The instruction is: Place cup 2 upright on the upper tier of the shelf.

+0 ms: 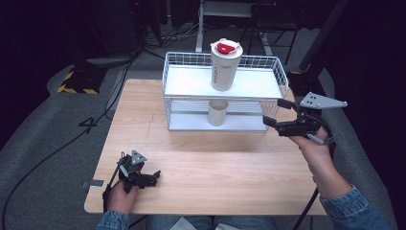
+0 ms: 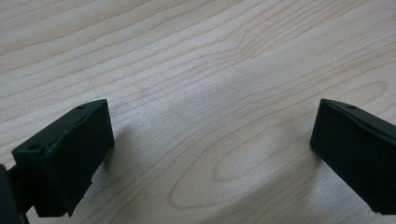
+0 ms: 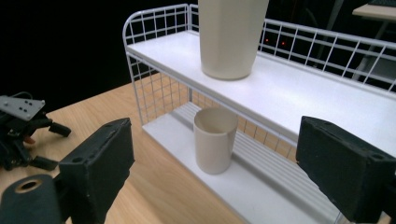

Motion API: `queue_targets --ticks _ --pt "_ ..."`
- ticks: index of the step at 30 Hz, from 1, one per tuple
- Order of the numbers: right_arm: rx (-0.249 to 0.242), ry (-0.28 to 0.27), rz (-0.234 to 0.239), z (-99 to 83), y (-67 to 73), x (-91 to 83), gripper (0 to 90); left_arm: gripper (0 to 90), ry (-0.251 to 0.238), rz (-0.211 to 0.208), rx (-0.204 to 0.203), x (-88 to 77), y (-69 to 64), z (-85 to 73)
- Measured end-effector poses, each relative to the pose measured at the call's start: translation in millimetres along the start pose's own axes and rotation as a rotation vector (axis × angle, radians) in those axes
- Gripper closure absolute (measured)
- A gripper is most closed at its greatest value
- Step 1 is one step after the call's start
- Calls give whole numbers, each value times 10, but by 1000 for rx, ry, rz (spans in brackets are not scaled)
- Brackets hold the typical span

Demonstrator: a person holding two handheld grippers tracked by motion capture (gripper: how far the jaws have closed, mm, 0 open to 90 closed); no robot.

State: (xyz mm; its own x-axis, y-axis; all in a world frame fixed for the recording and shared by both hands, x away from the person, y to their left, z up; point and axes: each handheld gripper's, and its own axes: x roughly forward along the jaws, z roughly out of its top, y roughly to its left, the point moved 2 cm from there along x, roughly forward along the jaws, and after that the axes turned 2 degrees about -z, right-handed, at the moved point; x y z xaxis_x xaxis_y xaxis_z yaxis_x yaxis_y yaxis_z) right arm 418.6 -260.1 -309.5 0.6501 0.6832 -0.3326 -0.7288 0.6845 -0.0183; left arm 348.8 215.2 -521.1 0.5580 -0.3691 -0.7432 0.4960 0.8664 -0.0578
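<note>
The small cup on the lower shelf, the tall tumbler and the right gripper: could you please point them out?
small cup (image 3: 215,145), right gripper view, its side wall.
tall tumbler (image 1: 225,69), high view, its body.
right gripper (image 1: 276,112), high view, between its fingertips.

We note grey floor (image 1: 43,143) left of left claw, black cables (image 1: 57,148) trailing; dark room beyond right claw, yellow-black striped base (image 1: 76,82).

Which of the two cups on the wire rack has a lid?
The tall cup on the top shelf: it has a red-and-white lid. The short cup on the bottom shelf is open.
</note>
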Motion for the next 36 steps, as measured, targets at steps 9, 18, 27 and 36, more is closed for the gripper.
queue_targets --ticks 9,18,27,36 --pt "-27 50 -12 -304 66 -95 129 1 0 0 0 0 0 0" --pt "47 120 15 -734 105 -125 134 1 0 0 -1 0 0 0" --pt "68 111 11 -1122 188 -159 138 1 0 0 -1 0 0 0" --pt "119 160 -40 -1487 210 -158 142 1 0 0 0 0 0 0"
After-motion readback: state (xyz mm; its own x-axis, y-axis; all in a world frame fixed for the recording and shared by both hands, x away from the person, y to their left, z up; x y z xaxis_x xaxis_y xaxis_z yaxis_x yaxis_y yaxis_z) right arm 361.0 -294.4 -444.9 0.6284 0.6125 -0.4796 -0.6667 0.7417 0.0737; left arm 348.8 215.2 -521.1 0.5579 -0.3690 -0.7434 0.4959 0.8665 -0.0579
